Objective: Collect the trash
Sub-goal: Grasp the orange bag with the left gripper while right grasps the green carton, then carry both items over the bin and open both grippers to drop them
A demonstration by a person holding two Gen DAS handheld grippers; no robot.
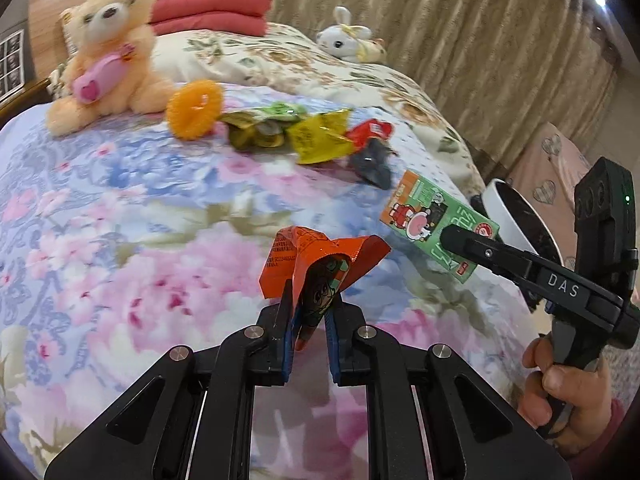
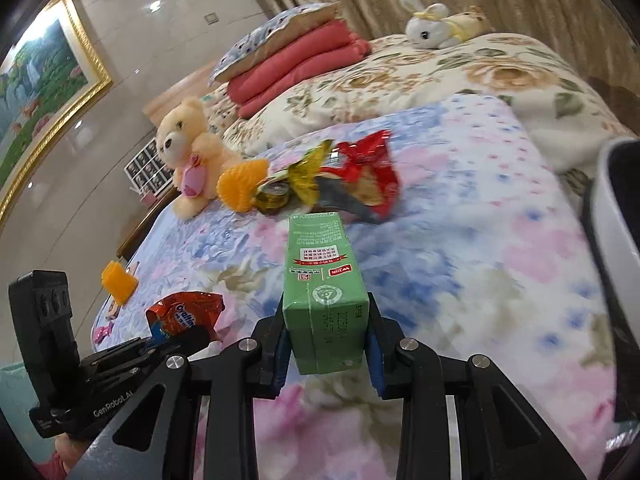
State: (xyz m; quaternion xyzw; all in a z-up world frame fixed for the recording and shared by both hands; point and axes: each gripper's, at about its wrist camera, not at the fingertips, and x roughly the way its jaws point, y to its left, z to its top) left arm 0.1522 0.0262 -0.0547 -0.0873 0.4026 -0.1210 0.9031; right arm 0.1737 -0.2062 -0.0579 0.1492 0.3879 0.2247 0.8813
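Nearest the lens, our left gripper (image 1: 310,312) pinched only the lower tail of the orange wrapper (image 1: 316,264); we judged the slick foil could slide free. Our right gripper (image 2: 326,336) clamped the green carton (image 2: 320,276) by its near end, which might pivot. Both hung over the quilt (image 1: 120,220), the white bin (image 1: 516,216) at far right.

Home bedroom: bed covered by floral pink-and-blue quilt (image 2: 460,240), folded red blankets (image 2: 296,68) under a patterned pillow (image 2: 276,28), cream plush teddy bear (image 1: 108,52), beige pleated curtains (image 1: 460,20), gold-framed landscape painting (image 2: 44,80)
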